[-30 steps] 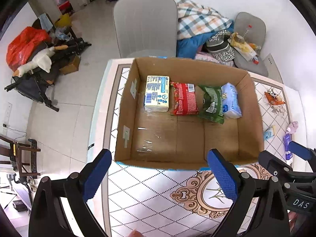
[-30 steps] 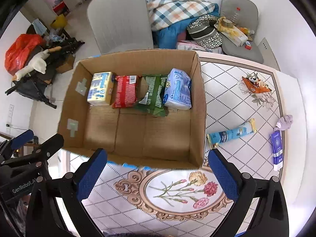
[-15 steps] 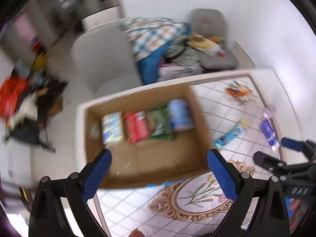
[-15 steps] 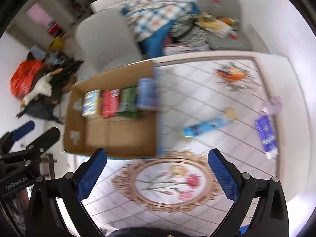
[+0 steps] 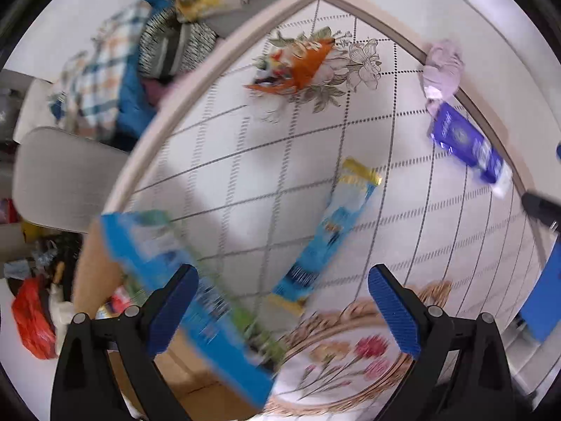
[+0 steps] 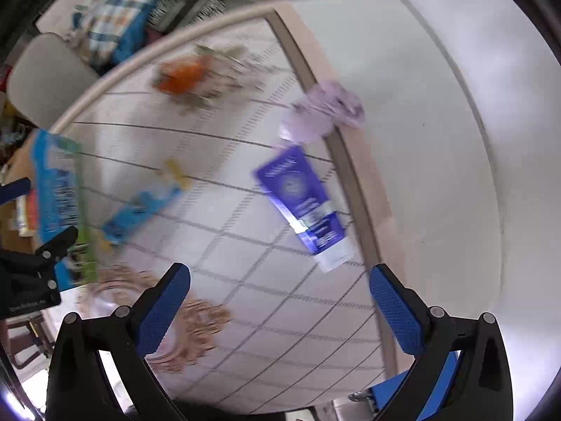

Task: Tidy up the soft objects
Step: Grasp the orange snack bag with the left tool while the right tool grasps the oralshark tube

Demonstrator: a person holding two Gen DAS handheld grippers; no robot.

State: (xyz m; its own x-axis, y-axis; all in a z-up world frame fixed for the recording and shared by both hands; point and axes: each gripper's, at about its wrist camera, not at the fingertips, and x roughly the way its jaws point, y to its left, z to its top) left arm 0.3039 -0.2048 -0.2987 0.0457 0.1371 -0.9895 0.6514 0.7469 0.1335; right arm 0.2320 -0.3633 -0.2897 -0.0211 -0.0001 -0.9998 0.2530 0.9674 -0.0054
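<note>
Both grippers are open and empty above the patterned table. My left gripper (image 5: 280,308) hovers just short of a light blue tube (image 5: 329,231) lying beside the cardboard box (image 5: 168,273). My right gripper (image 6: 277,301) hovers just short of a dark blue tube (image 6: 301,203) near the table's right edge. A lilac soft object (image 6: 326,112) lies beyond that tube. An orange packet (image 5: 298,63) lies further back. The dark blue tube (image 5: 466,147), the lilac object (image 5: 441,70), the light blue tube (image 6: 140,207) and the orange packet (image 6: 182,77) show in both views. Both views are motion-blurred.
The box holds several packets (image 5: 115,298), mostly hidden. A grey chair (image 5: 59,175) stands behind the table (image 5: 245,147). Piled blankets and clothes (image 5: 115,70) lie on a seat behind it. A white wall (image 6: 455,122) runs along the table's right side.
Both grippers have swung right, away from the box and toward the loose tubes on the table's right part. Both stay open.
</note>
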